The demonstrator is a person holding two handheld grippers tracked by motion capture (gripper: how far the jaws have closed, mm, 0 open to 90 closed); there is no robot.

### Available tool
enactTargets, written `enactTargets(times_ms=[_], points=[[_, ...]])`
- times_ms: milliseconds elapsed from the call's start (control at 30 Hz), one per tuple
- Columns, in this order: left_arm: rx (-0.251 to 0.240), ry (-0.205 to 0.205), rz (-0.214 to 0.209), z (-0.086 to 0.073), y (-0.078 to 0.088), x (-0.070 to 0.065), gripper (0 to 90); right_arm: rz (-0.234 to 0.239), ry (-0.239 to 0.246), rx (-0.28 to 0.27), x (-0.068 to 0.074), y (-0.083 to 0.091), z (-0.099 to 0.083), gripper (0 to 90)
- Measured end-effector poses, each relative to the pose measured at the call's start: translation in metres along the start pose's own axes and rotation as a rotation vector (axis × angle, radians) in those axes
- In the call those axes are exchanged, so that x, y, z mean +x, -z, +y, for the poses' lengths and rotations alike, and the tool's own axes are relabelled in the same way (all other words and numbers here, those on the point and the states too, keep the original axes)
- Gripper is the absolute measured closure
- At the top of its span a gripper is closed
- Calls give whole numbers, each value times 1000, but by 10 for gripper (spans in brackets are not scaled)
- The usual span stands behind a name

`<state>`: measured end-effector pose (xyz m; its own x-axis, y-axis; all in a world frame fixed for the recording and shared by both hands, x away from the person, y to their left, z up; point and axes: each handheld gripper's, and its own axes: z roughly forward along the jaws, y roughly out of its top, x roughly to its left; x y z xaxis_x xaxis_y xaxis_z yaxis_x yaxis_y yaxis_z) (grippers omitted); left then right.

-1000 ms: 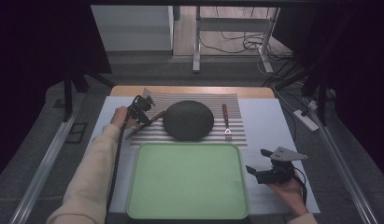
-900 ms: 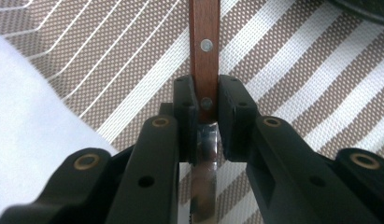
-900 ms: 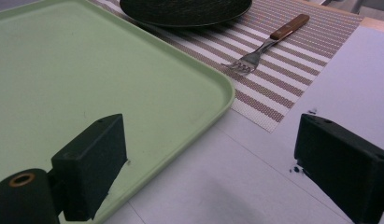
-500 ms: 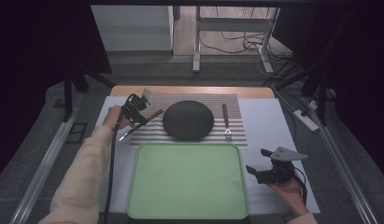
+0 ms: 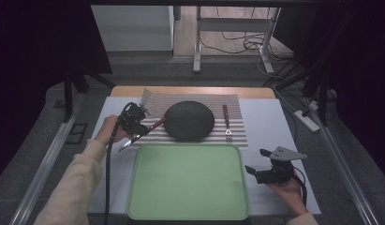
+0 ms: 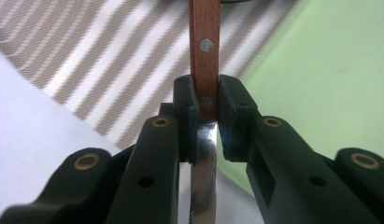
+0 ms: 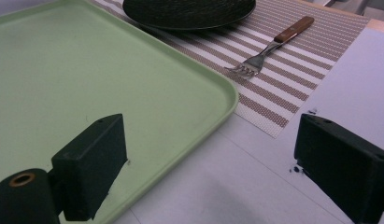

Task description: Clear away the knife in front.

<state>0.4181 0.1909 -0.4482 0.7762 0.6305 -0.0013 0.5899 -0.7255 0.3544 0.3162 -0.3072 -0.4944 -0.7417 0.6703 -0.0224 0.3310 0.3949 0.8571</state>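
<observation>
Right now my left gripper (image 5: 134, 123) has its jaws clamped on a knife with a reddish-brown riveted wooden handle and a shiny steel blade (image 5: 142, 132). In the left gripper view the two black pads (image 6: 186, 100) press the handle from either side, right where wood meets steel, at the lower rivet; the blade (image 6: 202, 172) runs back toward the camera between the jaws and the handle points away. From the high view I see the knife held off the table at a slant, over the left edge of the brown-and-white striped woven placemat (image 5: 237, 112), handle end near the dark round woven plate (image 5: 188, 120), blade tip pointing toward the near-left, just beyond the far-left corner of the pale green rectangular plastic tray (image 5: 188, 183).

My right gripper (image 5: 267, 172) sits at the near right, just beside the tray's right rim, over the white table surface (image 5: 270, 122). Its jaws stand wide apart with nothing between them; the right gripper view shows the tray corner (image 7: 133, 93) and bare table in the gap.

A fork with a matching wooden handle and steel tines (image 5: 226, 122) lies on the placemat to the right of the plate, tines toward the tray, not touching either.
</observation>
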Motion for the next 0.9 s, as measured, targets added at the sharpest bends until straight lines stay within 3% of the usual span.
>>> enactTargets(times_ms=[367,767,900], points=[[-34,-83,-46,-2,2,-49,776,10,-4,-4,-1,-4,1,94],[-50,-144,-111,-2,-13,-104,776,10,-3,-6,-1,-2,1,94],[-31,-162,-134,-6,-23,-121,775,12,-4,-7,-1,-2,1,93]])
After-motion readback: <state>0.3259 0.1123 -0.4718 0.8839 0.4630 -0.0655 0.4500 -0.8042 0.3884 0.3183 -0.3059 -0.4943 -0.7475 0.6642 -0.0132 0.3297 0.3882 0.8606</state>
